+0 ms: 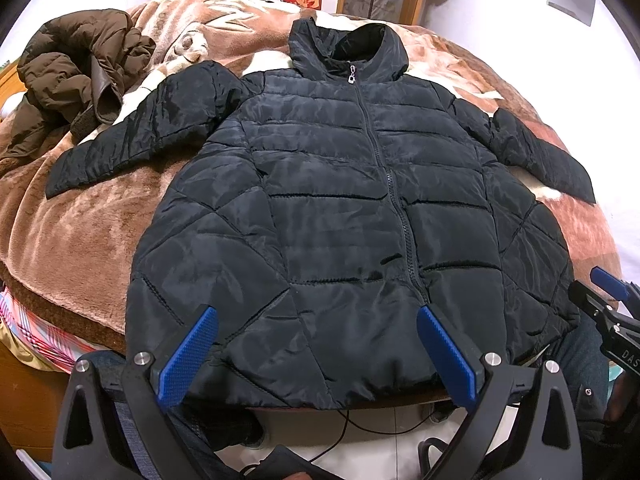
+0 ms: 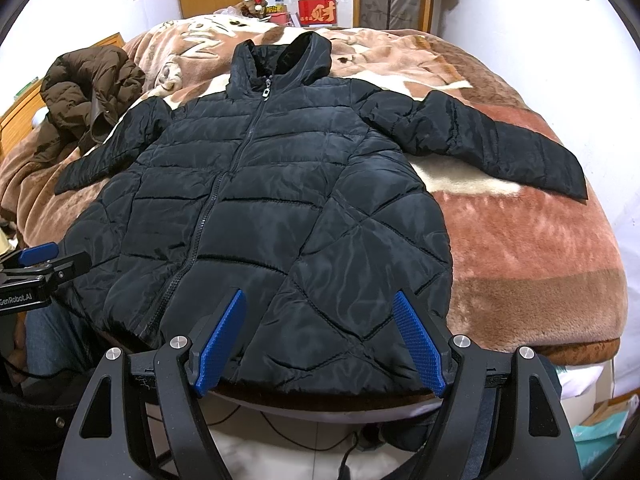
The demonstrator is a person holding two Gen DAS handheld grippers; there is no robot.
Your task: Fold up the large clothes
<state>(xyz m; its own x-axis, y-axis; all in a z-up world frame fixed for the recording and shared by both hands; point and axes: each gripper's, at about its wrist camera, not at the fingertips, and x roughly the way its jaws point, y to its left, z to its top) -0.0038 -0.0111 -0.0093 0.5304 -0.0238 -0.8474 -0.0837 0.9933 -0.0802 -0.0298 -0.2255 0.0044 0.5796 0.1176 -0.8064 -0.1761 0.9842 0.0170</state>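
A black quilted puffer jacket lies flat and zipped on the bed, hood away from me, both sleeves spread outward. Its hem hangs at the near bed edge. My left gripper is open above the hem left of the zip, its blue pads wide apart with nothing between them. My right gripper is open over the hem right of the zip, also holding nothing. The right gripper shows at the right edge of the left wrist view, the left gripper at the left edge of the right wrist view.
A brown plush blanket covers the bed. A crumpled brown coat lies at the far left. Boxes and a wardrobe stand behind the bed. A cable runs on the white floor below the hem. A person's jeans show nearby.
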